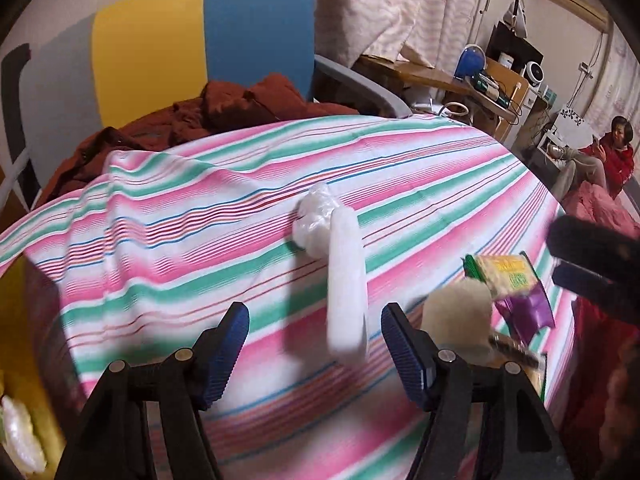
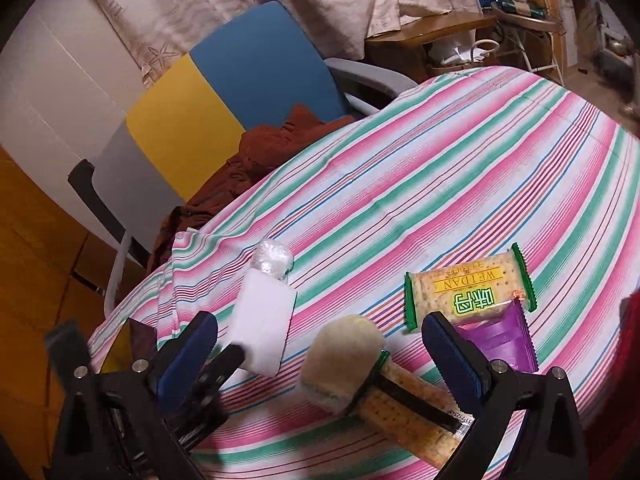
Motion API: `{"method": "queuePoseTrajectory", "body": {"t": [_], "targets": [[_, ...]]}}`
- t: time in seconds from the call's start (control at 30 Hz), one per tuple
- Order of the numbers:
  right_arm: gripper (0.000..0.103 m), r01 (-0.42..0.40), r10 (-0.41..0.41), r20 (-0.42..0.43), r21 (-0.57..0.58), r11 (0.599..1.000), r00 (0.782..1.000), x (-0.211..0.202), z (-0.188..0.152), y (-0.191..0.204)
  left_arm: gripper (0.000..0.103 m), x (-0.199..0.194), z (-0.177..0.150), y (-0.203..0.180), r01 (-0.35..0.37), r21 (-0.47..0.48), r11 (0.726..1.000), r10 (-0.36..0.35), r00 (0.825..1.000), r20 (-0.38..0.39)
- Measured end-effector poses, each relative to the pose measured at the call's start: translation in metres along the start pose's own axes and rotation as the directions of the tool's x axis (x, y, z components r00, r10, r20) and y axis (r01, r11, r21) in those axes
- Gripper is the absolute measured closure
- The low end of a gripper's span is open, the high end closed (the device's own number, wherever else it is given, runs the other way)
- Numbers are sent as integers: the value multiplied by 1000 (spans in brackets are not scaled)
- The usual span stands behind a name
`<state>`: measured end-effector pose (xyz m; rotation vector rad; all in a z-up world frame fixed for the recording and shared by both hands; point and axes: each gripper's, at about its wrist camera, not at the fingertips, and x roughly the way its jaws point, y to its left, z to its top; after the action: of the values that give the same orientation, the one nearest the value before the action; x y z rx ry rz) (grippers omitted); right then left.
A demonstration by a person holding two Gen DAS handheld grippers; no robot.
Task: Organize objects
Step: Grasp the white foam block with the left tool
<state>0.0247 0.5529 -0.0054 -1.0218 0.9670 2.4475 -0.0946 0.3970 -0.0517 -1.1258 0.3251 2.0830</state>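
The white rectangular foam block lies on the striped-cloth table, touching a crumpled clear plastic wad. Open cloth extends beyond it to the far table edge. The left hand-held gripper hovers open above the block's near end. The right hand-held gripper is open over a beige fuzzy puff beside a green-edged cracker packet.

I see a striped cloth in pink, green and white covering the table. Behind it stands a chair with a yellow and blue back, a rust-red garment heaped on its seat. Pale patterned curtains hang beyond. Far right, a person in red sits near a cluttered wooden desk.
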Motion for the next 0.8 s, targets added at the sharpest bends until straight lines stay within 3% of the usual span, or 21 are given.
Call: {"method": "queuePoseTrajectory", "body": {"t": [0.1,0.17,0.23,0.4,0.63,0.8], "targets": [[0,1,-1,-15,2,1000,1000,3,0,-1,49,21,9,-5,45,3,999,-45,999,-30],[0,3,-3,-19,0,1000,1000,4,0,-1,79,36,11,-6,51,-5,999,-51,997,-62],[0,7,-7,-19,-1,1000,1000,4,0,-1,84,36,6,-5,97,-32,995,-98,994,-56],[0,12,-12,-15,-9,1000,1000,3,0,0,86,7,-24,-5,95,-13,995,-96,995,-11],[0,16,-17,-11,-52,999,1000,3,-2,7,85,-34,-80,10,93,-76,993,-87,994,70],[0,15,-17,-23,-95,995,1000,6,-5,15,86,-41,-89,9,116,-47,992,-111,989,94]]}}
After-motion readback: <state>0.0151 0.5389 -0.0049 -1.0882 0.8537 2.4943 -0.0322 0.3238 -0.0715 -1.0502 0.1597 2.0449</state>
